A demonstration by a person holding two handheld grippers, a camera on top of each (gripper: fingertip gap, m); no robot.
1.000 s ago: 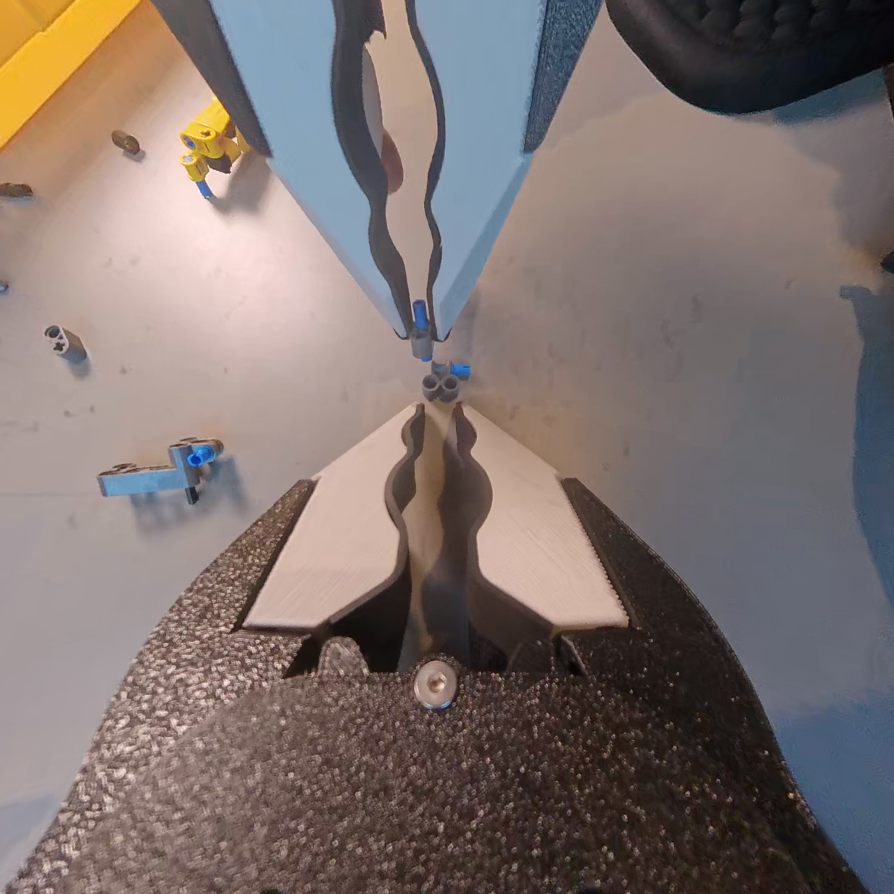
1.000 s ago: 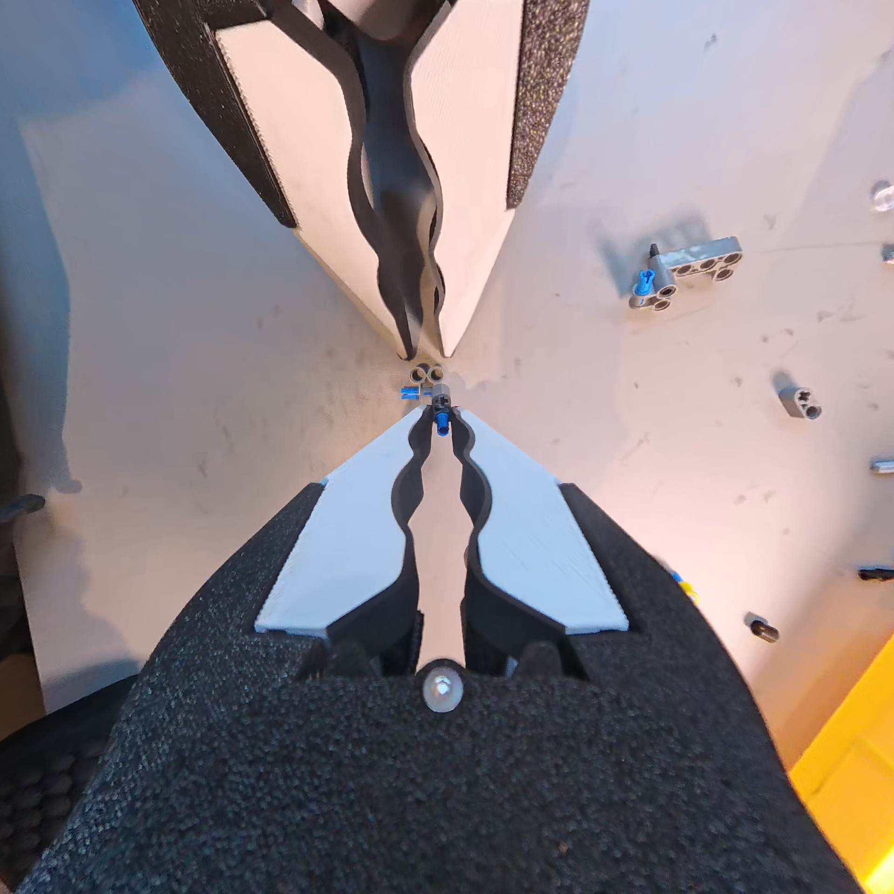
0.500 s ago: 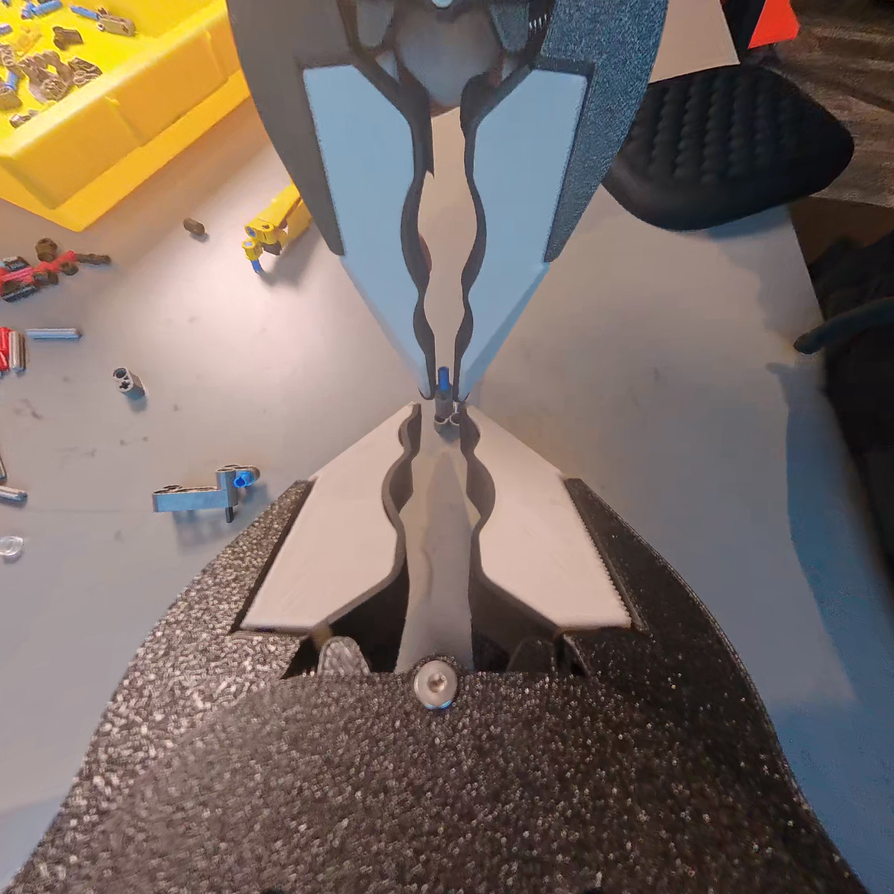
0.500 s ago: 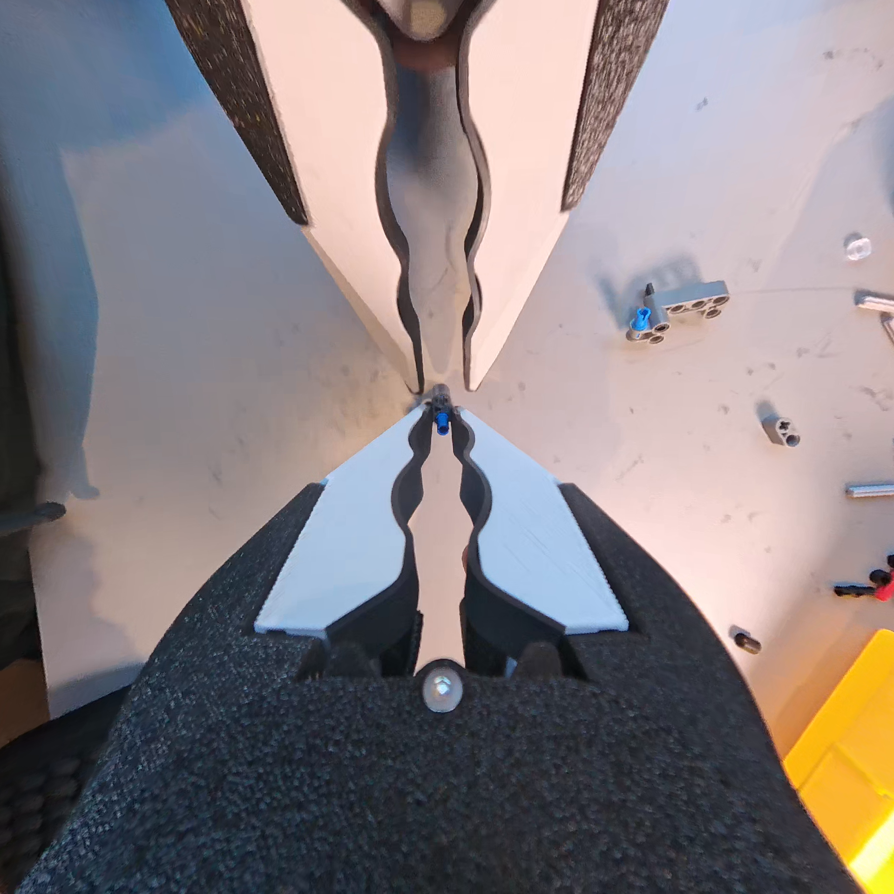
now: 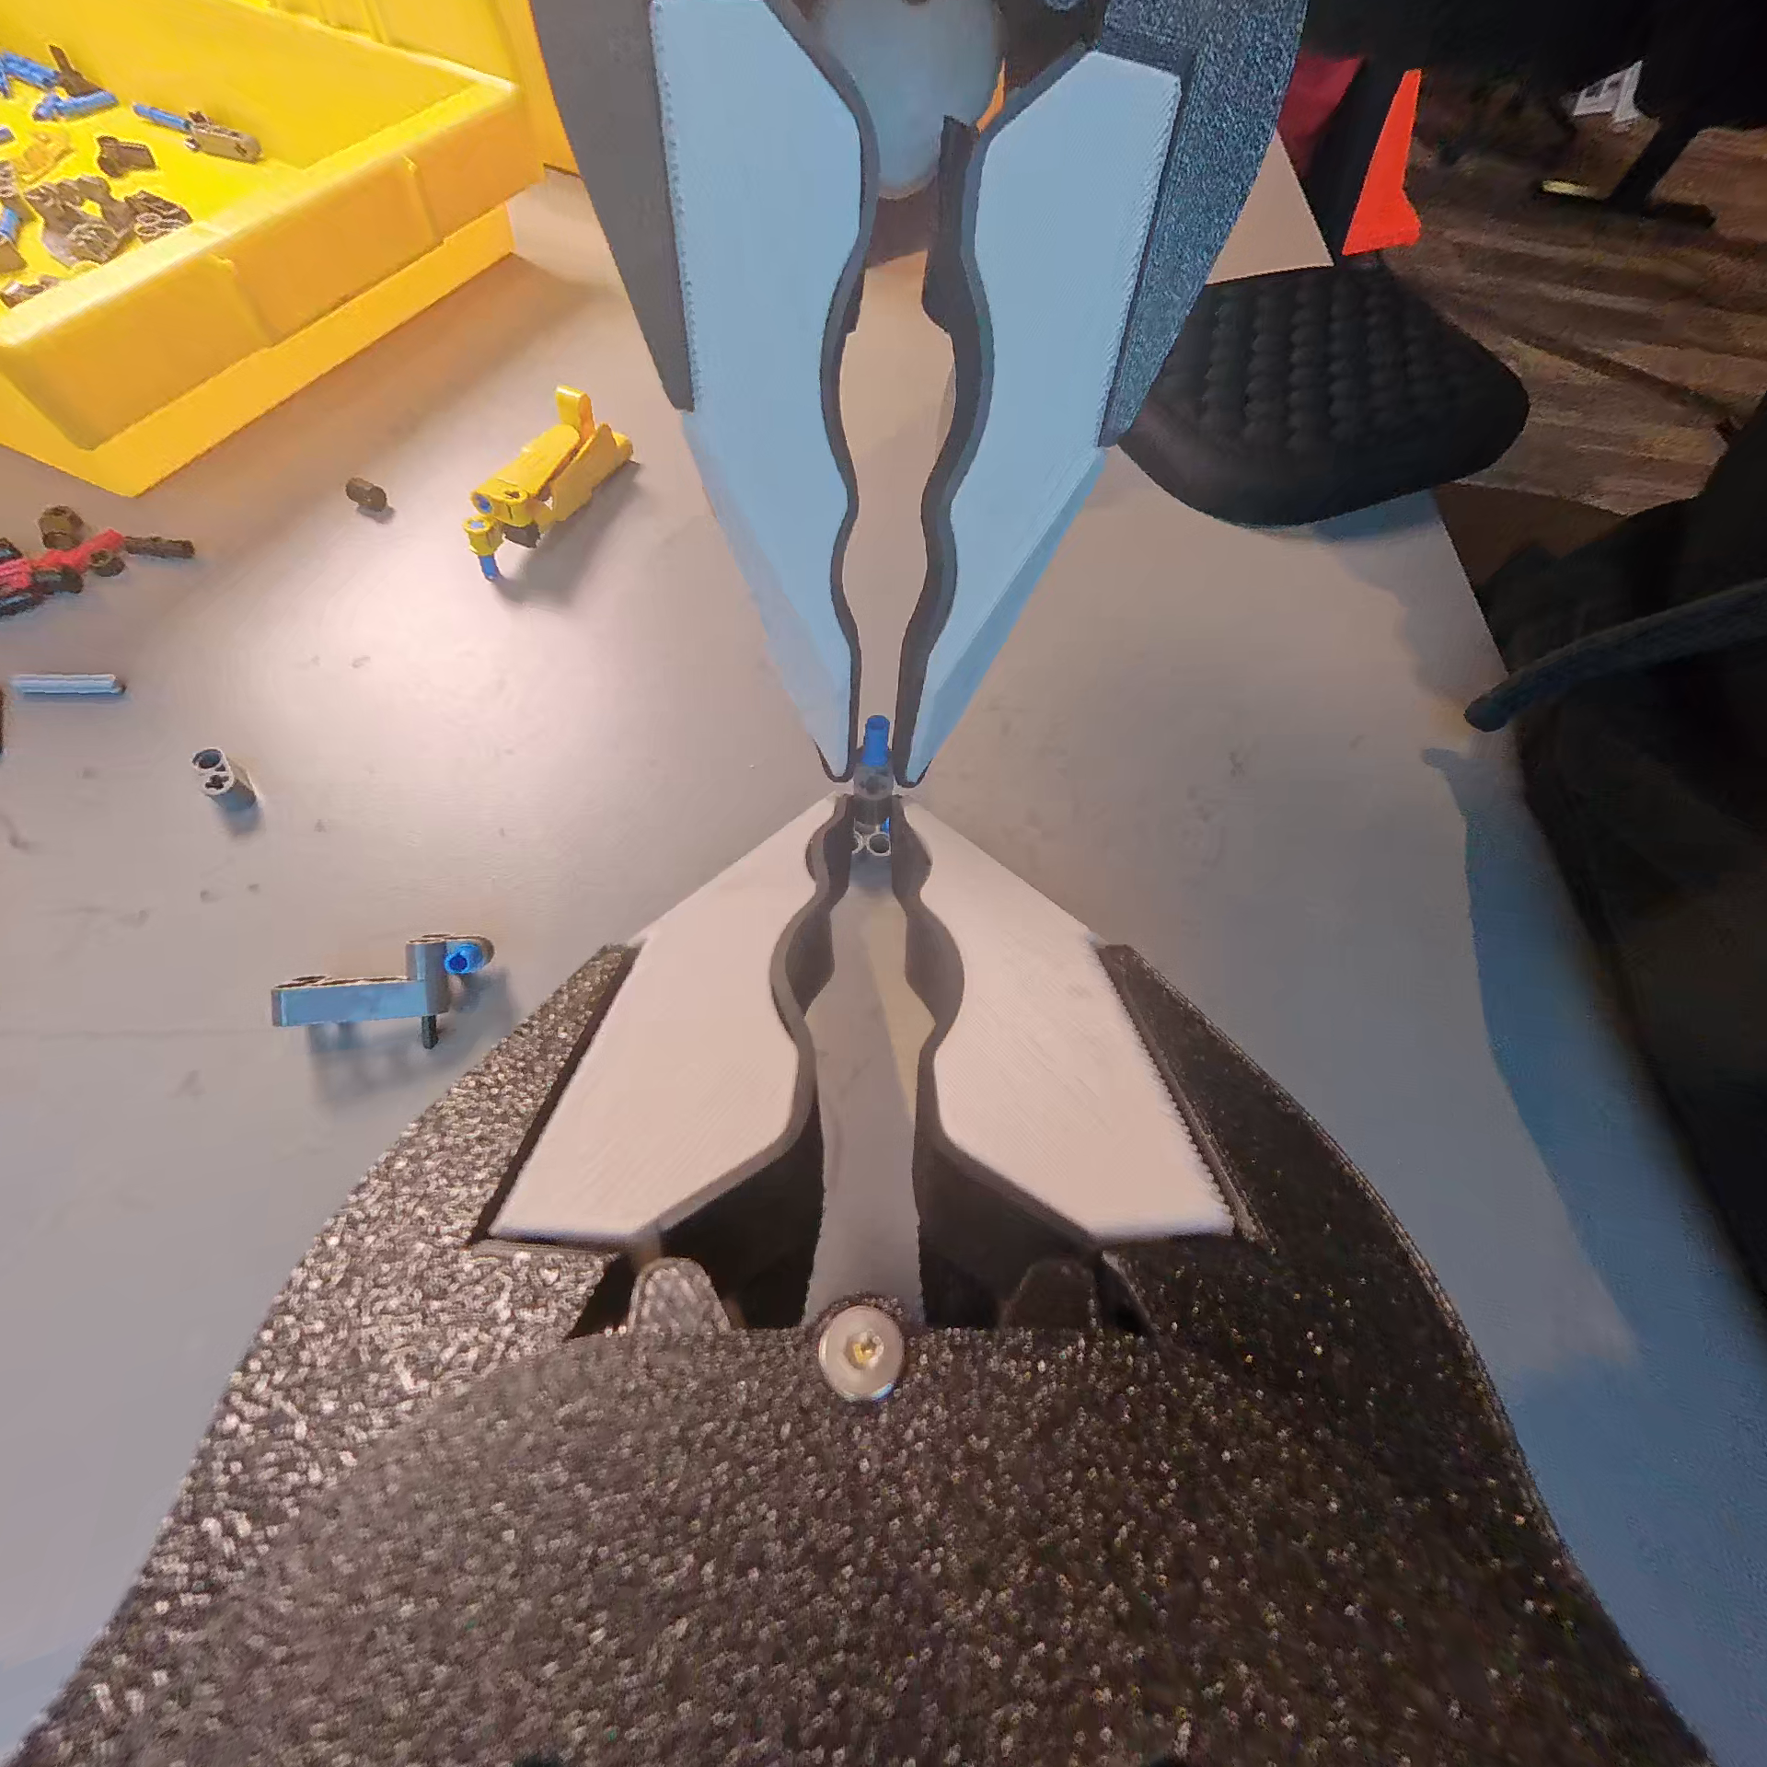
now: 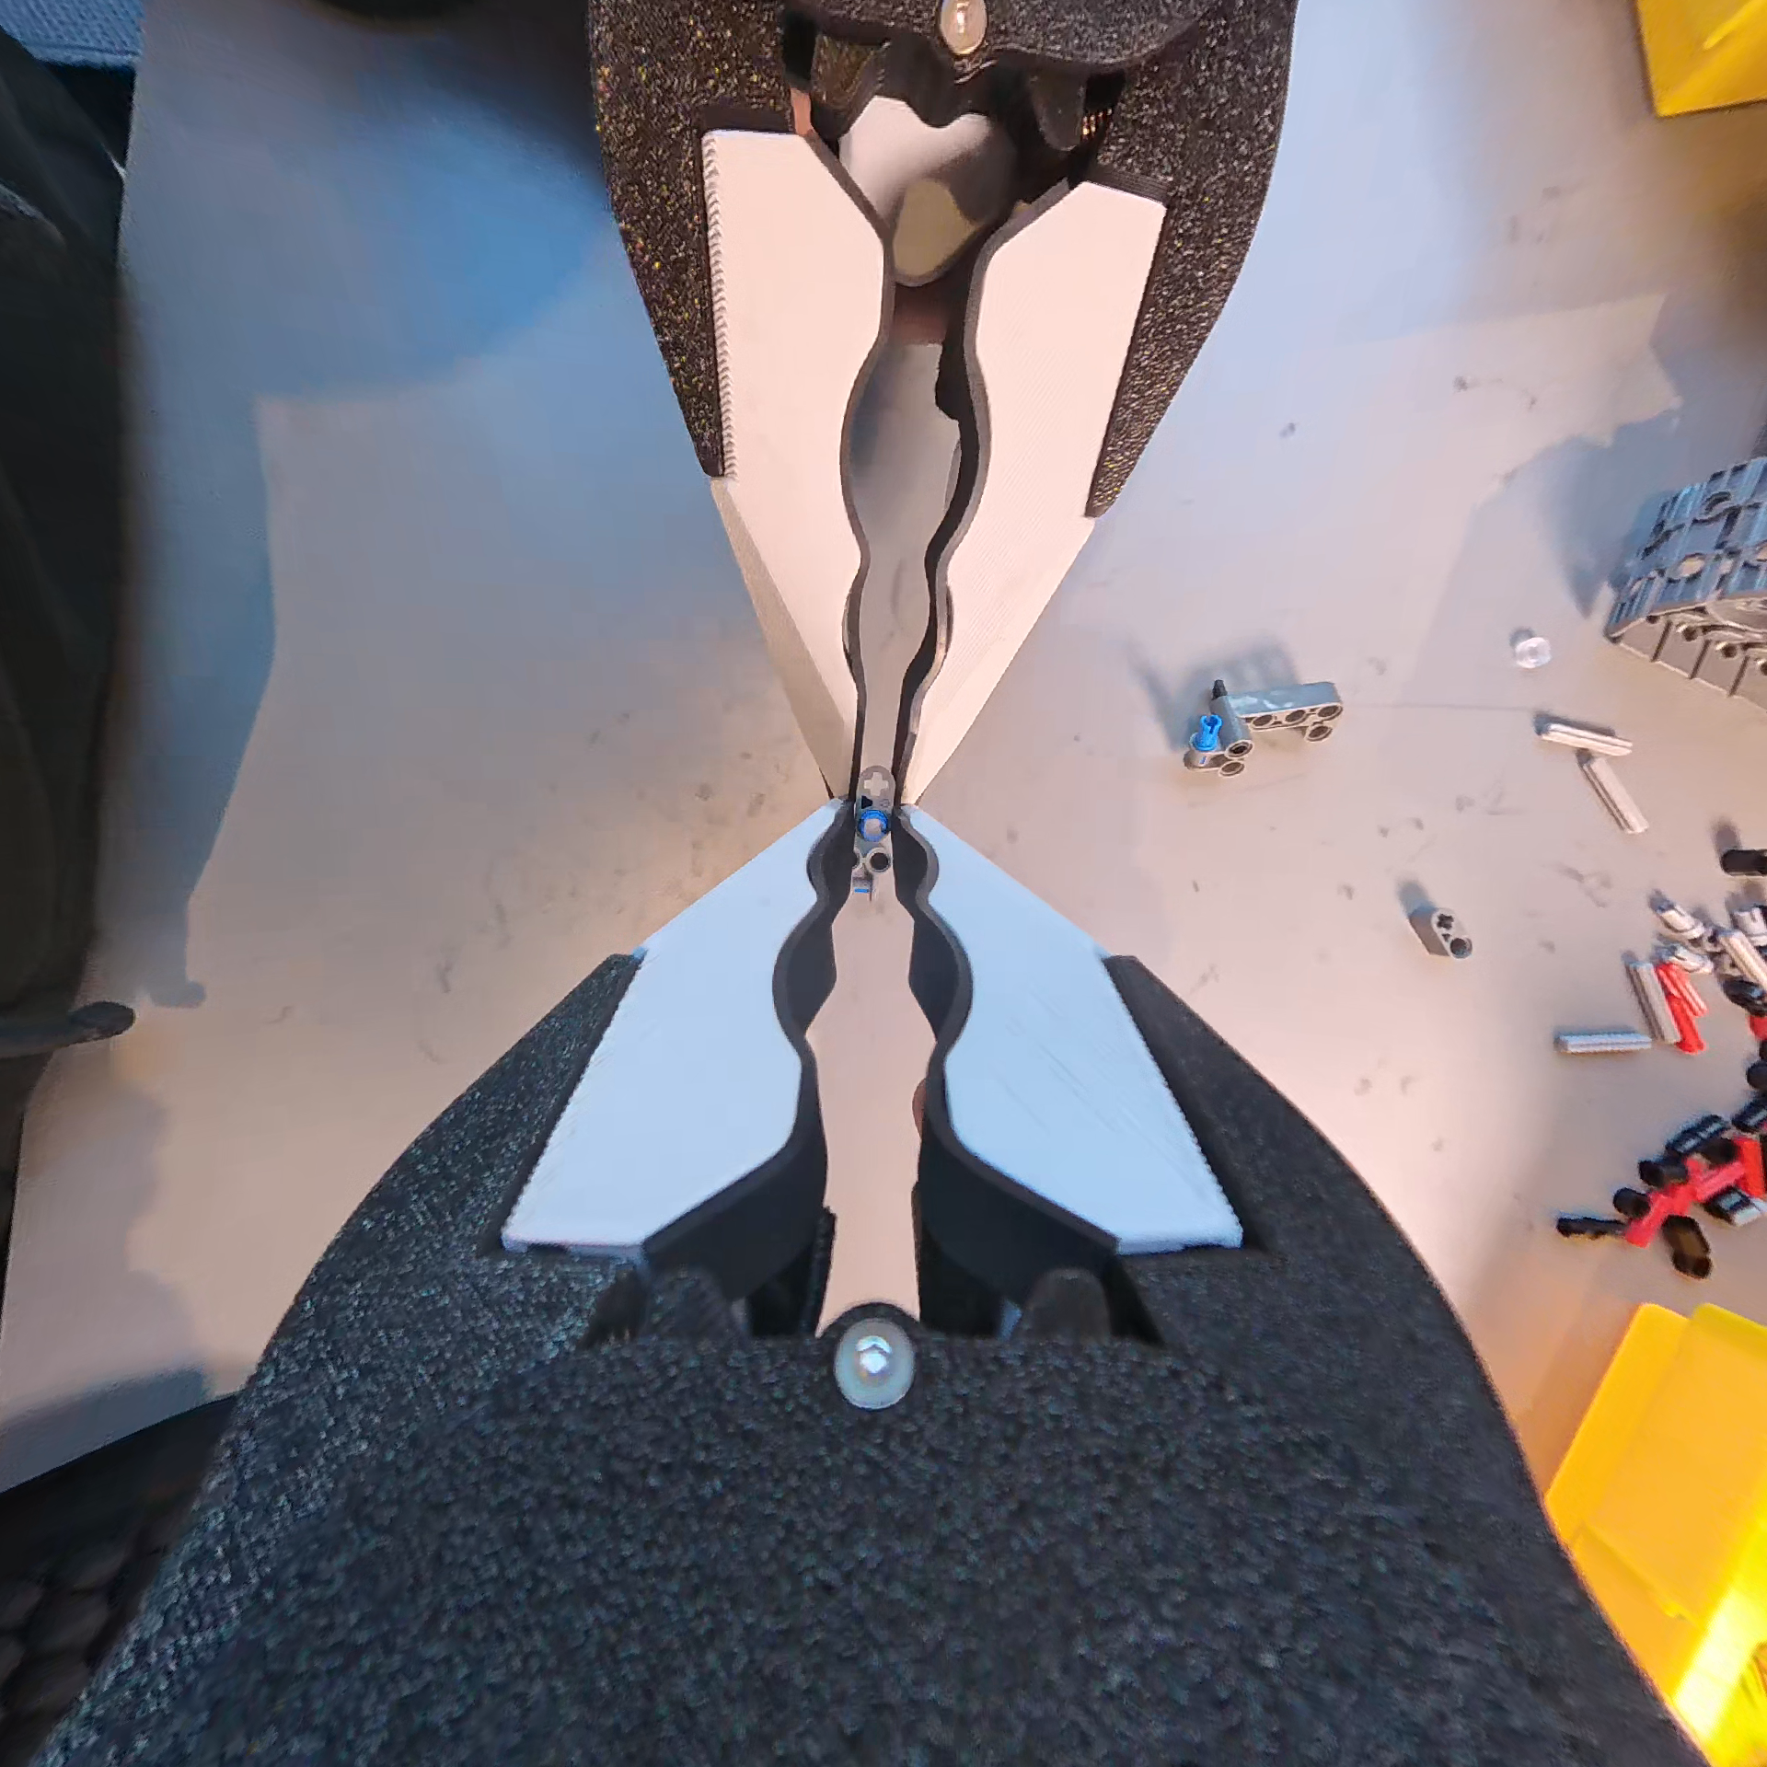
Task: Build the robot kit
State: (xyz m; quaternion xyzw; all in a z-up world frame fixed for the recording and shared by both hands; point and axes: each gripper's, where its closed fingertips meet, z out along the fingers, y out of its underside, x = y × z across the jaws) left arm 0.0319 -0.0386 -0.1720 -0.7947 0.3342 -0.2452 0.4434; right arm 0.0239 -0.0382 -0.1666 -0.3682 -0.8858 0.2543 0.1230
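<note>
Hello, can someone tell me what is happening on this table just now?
Two hand-held grippers meet tip to tip above the grey table. The left gripper pinches a small grey connector; the right gripper pinches a grey piece with a blue pin. The two parts touch. Loose parts and a yellow bin lie nearby.

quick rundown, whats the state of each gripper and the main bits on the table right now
left gripper: shut on grey connector
right gripper: shut on blue pin piece
the two pieces: pressed tip to tip, off the table
grey beam: lying loose, blue pin in it
yellow bin: open, holds parts
</note>
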